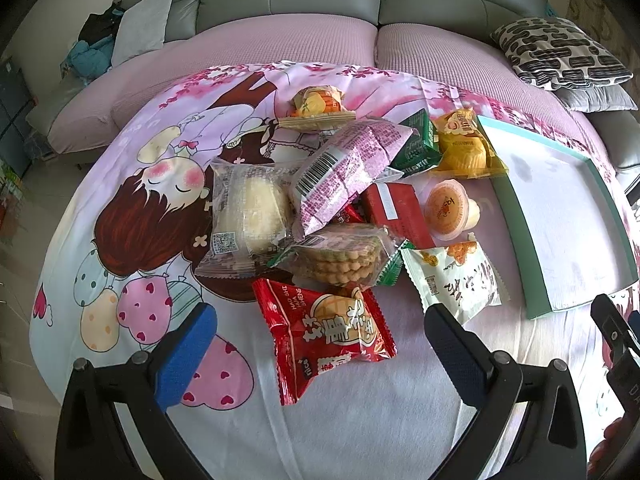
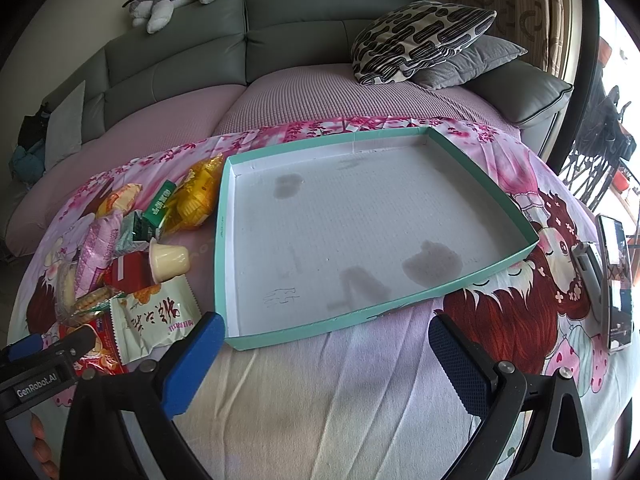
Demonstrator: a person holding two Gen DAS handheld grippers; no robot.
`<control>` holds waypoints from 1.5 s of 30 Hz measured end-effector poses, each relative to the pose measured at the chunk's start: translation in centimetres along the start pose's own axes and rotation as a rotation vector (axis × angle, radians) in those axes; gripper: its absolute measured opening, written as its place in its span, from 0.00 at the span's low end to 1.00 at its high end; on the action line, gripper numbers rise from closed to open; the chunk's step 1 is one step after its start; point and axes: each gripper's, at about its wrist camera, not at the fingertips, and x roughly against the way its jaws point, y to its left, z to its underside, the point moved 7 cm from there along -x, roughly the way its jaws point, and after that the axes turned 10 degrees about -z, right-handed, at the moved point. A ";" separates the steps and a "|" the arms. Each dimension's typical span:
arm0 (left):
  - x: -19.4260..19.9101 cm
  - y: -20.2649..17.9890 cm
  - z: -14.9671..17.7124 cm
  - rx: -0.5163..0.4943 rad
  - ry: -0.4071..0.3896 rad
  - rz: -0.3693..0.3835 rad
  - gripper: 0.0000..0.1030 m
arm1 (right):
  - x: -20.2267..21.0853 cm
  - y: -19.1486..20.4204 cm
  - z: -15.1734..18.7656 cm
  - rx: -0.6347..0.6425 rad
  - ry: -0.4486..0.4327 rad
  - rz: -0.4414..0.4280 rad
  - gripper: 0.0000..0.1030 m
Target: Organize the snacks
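Below left claw [image 1: 320, 344], red snack pkt [image 1: 326, 332] long axis tilts up-left

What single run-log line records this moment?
stage: start | left gripper: open, over red snack packet | right gripper: open, empty | tray: empty | snacks: piled beside tray

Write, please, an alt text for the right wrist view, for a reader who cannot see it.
An empty shallow teal box with a stained white floor lies on a pink cartoon bedsheet, ahead of the open right gripper. A pile of wrapped snacks sits left of it, a grey sofa behind.
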 end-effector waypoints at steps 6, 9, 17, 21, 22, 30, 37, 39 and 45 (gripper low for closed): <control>0.0 0.0 0.0 0.001 0.004 0.001 1.00 | 0.0 0.0 0.0 0.000 0.000 0.000 1.00; 0.1 -0.1 0.1 0.001 0.006 0.001 1.00 | -0.1 0.0 0.0 0.001 0.002 0.000 1.00; 0.0 0.5 0.4 -0.002 0.010 -0.003 1.00 | 0.0 0.0 0.1 0.006 -0.003 -0.002 1.00; 0.0 0.5 0.3 0.012 -0.003 0.000 1.00 | 0.1 0.2 -0.1 0.012 -0.006 -0.005 1.00; 0.0 0.8 0.1 0.018 -0.005 -0.002 1.00 | 0.1 0.2 -0.1 0.012 -0.008 -0.005 1.00; 1.4 5.3 -1.6 0.220 -0.118 -0.016 1.00 | -0.2 1.9 -0.3 0.026 -0.009 -0.066 1.00; 1.7 10.0 -1.8 0.301 -0.187 -0.054 1.00 | -1.0 6.0 -0.4 0.035 0.010 -0.174 1.00; 1.5 10.1 -1.3 0.274 -0.152 -0.054 1.00 | -1.4 7.2 -0.4 0.057 0.017 -0.179 1.00; -0.7 6.9 0.0 0.207 0.016 0.115 1.00 | -2.7 10.5 0.3 0.140 0.071 -0.231 1.00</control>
